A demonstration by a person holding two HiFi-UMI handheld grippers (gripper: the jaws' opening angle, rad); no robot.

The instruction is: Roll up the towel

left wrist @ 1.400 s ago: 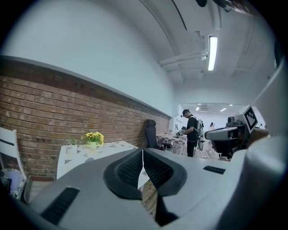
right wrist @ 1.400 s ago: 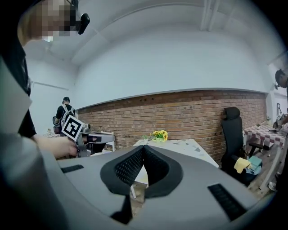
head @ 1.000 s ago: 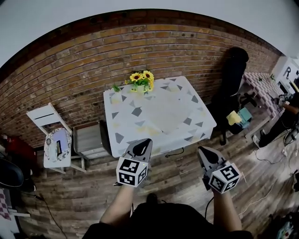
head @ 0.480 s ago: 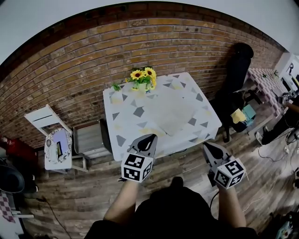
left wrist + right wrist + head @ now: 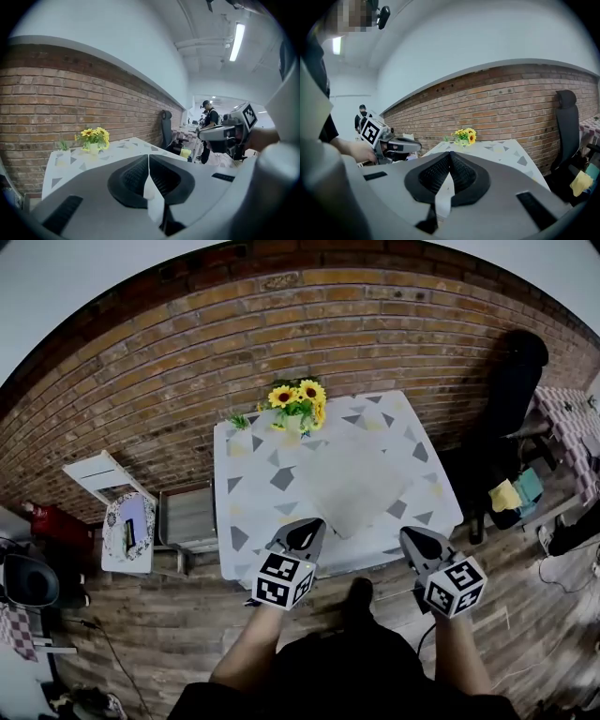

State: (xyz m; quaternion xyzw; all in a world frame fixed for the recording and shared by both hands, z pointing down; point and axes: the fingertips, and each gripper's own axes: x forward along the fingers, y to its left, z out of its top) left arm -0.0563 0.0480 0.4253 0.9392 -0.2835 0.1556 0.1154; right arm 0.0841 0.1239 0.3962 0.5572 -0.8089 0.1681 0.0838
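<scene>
A pale grey towel (image 5: 352, 482) lies flat on the table (image 5: 253, 512), which has a white cloth with grey and yellow triangles. My left gripper (image 5: 311, 525) is shut and empty, with its tips over the table's near edge. To its right, my right gripper (image 5: 408, 535) is also shut and empty, at the same edge just right of the towel's near corner. The left gripper view shows closed jaws (image 5: 148, 157) with the right gripper (image 5: 225, 133) beside them. The right gripper view shows closed jaws (image 5: 450, 154) with the left gripper (image 5: 389, 143) beside them. Neither gripper touches the towel.
A vase of sunflowers (image 5: 298, 401) stands at the table's far edge by the brick wall. A grey chair (image 5: 187, 517) and a white stool (image 5: 127, 532) stand left of the table. A black office chair (image 5: 516, 381) stands to the right. A person (image 5: 209, 117) stands far off.
Both grippers have moved forward from over the floor to the table's near edge, still shut. The table now sits closer and more central in the head view.
</scene>
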